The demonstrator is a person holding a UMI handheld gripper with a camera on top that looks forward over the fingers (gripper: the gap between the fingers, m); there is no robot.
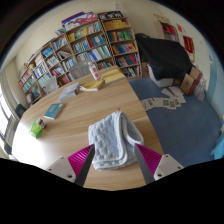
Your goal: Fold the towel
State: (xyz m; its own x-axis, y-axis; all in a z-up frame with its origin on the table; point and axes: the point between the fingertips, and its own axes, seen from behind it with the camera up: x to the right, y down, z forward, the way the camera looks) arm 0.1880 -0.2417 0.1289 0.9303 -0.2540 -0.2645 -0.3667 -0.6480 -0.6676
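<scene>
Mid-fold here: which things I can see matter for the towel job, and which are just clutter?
Job: towel, bunched on the table between the open gripper fingers.

Clutter: green item, teal book, books, bookshelves, grey mat.

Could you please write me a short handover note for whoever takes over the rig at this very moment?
Gripper: open; the pink pads flank the towel's near end, with no clear press on it.
Towel: white, lying in a bunched, partly folded heap on the wooden table, between the fingers and just ahead of them.
Done: the towel looks folded over at least once; the layers are loose and uneven.
Left: probably another fold and squaring of the edges.
Beyond: a green object and a book on the table, bookshelves behind.
</scene>
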